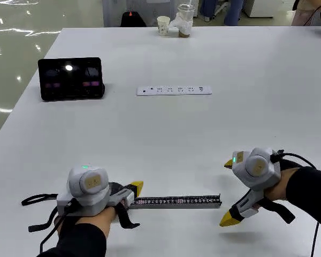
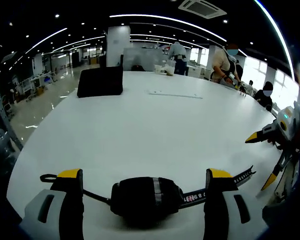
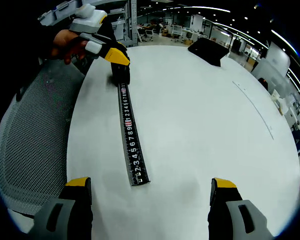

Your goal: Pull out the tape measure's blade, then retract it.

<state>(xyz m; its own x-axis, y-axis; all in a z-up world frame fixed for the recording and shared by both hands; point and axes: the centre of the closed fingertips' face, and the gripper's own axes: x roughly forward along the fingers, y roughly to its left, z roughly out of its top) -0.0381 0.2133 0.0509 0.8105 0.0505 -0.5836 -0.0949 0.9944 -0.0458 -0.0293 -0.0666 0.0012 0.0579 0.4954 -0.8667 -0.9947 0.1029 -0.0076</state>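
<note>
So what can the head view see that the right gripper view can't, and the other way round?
Head view, not the right gripper view: the paper cup at the table's far edge, and the right gripper's grey body with its green light. Right gripper view, not the head view: a grey mesh surface beside the table, and ceiling lights. Both: the white table, the pulled-out blade, the left gripper by the tape measure's black case, and the black tablet.
</note>
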